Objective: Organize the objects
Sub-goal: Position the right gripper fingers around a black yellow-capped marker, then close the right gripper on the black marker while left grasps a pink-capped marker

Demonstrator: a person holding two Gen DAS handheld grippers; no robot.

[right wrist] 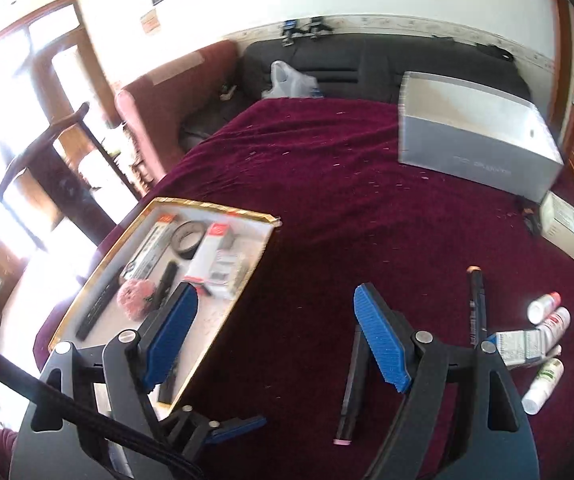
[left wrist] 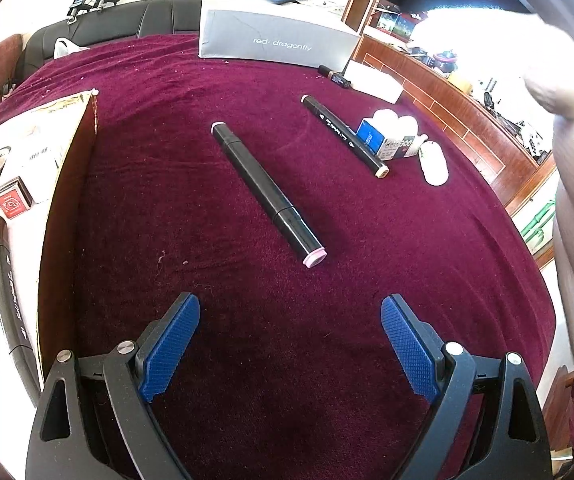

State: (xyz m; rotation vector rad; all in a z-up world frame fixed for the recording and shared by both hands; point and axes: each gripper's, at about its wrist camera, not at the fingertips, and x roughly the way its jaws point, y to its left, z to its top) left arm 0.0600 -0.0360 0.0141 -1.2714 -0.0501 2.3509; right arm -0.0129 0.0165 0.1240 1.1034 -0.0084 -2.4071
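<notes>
A black marker with pink caps (left wrist: 267, 194) lies on the maroon cloth, just ahead of my open, empty left gripper (left wrist: 291, 344). It also shows in the right wrist view (right wrist: 351, 384), partly behind one finger. A second black marker with a tan cap (left wrist: 345, 136) lies farther right, seen also in the right wrist view (right wrist: 477, 304). A gold-rimmed tray (right wrist: 223, 208) at the left holds markers (left wrist: 9, 292), a tape roll, a red box and other items. My right gripper (right wrist: 277, 332) is open and empty, high above the tray's right edge.
A grey "red dragonfly" box (left wrist: 275, 44) stands at the back. Small bottles and cartons (right wrist: 543, 344) lie at the right, with a white box (right wrist: 565, 230) behind them. A dark sofa runs along the back and a wooden cabinet (left wrist: 447, 92) along the right.
</notes>
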